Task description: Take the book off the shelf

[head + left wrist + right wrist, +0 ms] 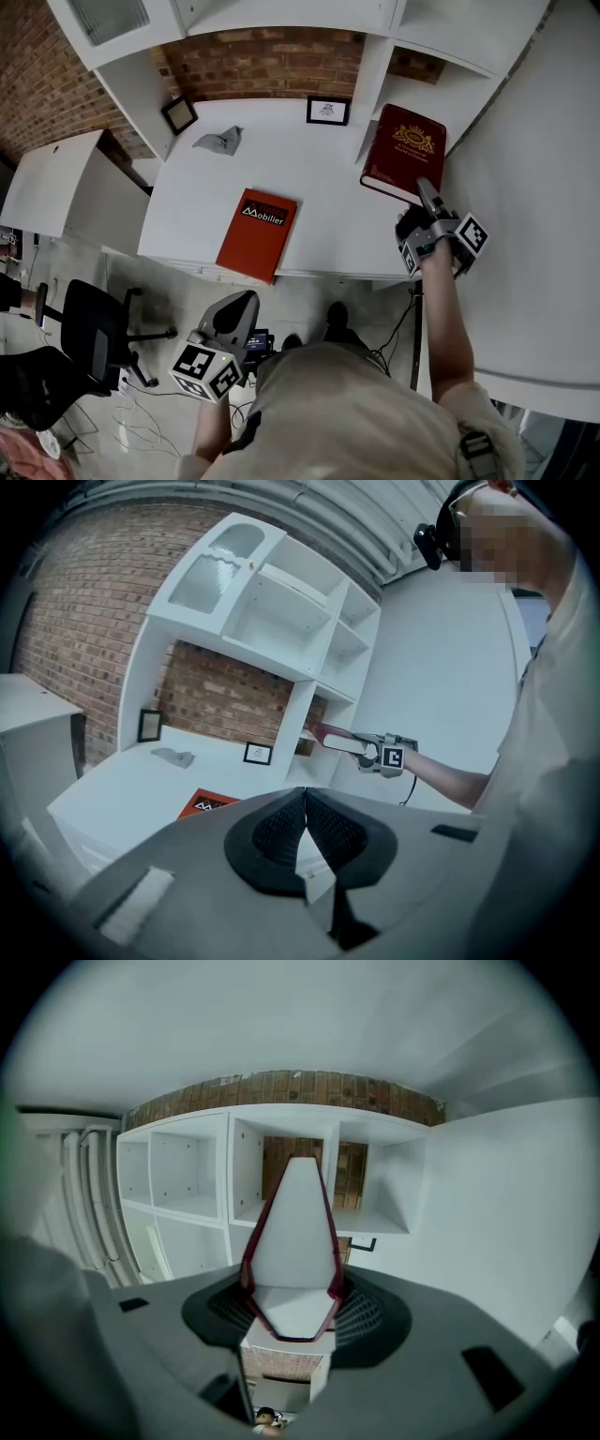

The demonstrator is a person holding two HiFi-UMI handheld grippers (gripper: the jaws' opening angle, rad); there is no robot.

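Observation:
A dark red book with a gold crest is held flat in the air in front of the white shelf unit. My right gripper is shut on its near edge. In the right gripper view the book runs away from me between the two pads, with white page edges facing the camera. The left gripper view shows the same book level in the right gripper. My left gripper hangs low near the person's body, shut and empty, and its pads meet.
An orange-red book lies on the white desk. Two small picture frames and a grey crumpled cloth sit at the back. A black office chair stands on the floor at left. A white wall stands at right.

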